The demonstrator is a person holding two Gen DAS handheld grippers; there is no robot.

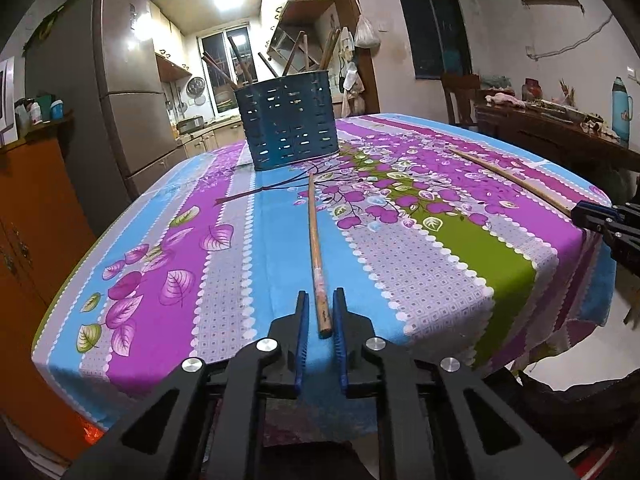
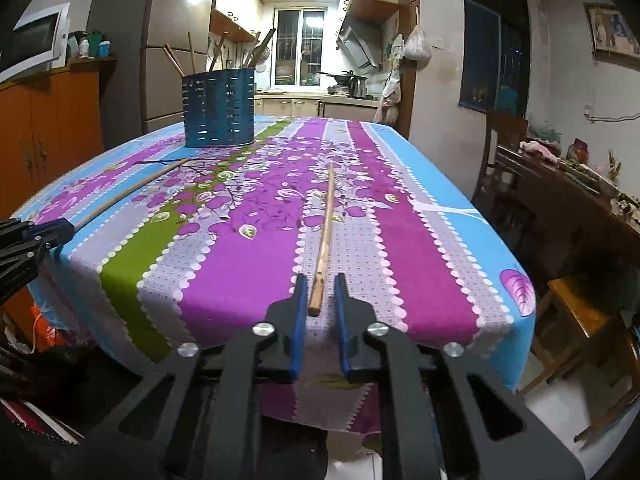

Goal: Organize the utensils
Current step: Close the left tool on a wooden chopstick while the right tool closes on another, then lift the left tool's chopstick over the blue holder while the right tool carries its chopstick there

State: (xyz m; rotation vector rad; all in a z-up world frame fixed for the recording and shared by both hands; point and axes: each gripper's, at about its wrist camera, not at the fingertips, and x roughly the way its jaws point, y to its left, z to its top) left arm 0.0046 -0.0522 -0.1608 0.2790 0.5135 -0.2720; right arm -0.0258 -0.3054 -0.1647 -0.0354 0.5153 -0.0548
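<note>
**Operator:** Report the position of both tools before the lift.

**Technician:** Your left gripper (image 1: 320, 312) has its fingers narrowly apart, one on each side of the near end of the left chopstick (image 1: 316, 248). The pads do not yet press it; a small gap shows on both sides. Your right gripper (image 2: 319, 294) stands the same way around the near end of the right chopstick (image 2: 324, 232).

**Operator:** Which way do the sticks lie?

**Technician:** Each long axis runs from near to far, almost in line with the fingers that straddle it. Both sticks lie flat on the table (image 2: 440, 240), well apart from one another.

**Operator:** Where is the destination?

**Technician:** The blue holder (image 1: 286, 120) stands at the far end, already carrying several sticks. It is far and slightly left of your left gripper, and far-left of your right one. You will likely need to close on each end first, then carry far.
</note>
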